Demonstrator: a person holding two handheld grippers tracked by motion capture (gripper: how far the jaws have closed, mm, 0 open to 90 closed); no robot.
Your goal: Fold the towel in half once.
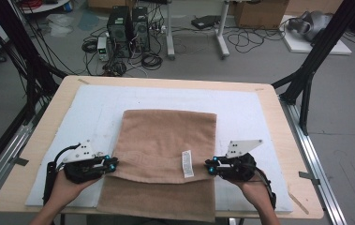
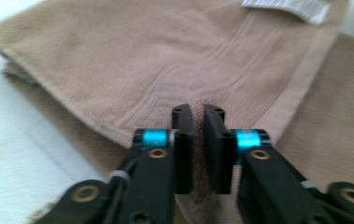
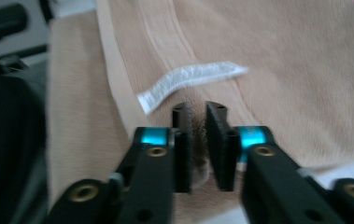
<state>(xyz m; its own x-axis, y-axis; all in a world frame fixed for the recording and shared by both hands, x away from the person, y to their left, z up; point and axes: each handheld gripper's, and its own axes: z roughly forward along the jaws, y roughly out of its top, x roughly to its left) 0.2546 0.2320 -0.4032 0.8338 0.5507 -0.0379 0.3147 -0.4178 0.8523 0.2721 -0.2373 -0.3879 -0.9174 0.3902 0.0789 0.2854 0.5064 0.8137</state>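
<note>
A tan towel (image 1: 166,140) lies folded on the white mat (image 1: 95,103), its upper layer ending in a hem near the front, with a white label (image 1: 187,164) beside the right corner. My left gripper (image 1: 113,165) sits at the folded layer's left front corner, jaws a narrow gap apart over the towel (image 2: 132,60), pads not pressing on it (image 2: 198,114). My right gripper (image 1: 209,167) sits at the right front corner by the label (image 3: 188,79). Its jaws (image 3: 199,112) stand slightly apart, with a bit of the towel's (image 3: 305,70) edge loose in the gap.
The mat covers most of a wooden table (image 1: 44,131). The towel's lower layer reaches the table's front edge. Black frame posts (image 1: 306,89) stand at the table's sides. Computers (image 1: 128,28) and cables lie on the floor beyond.
</note>
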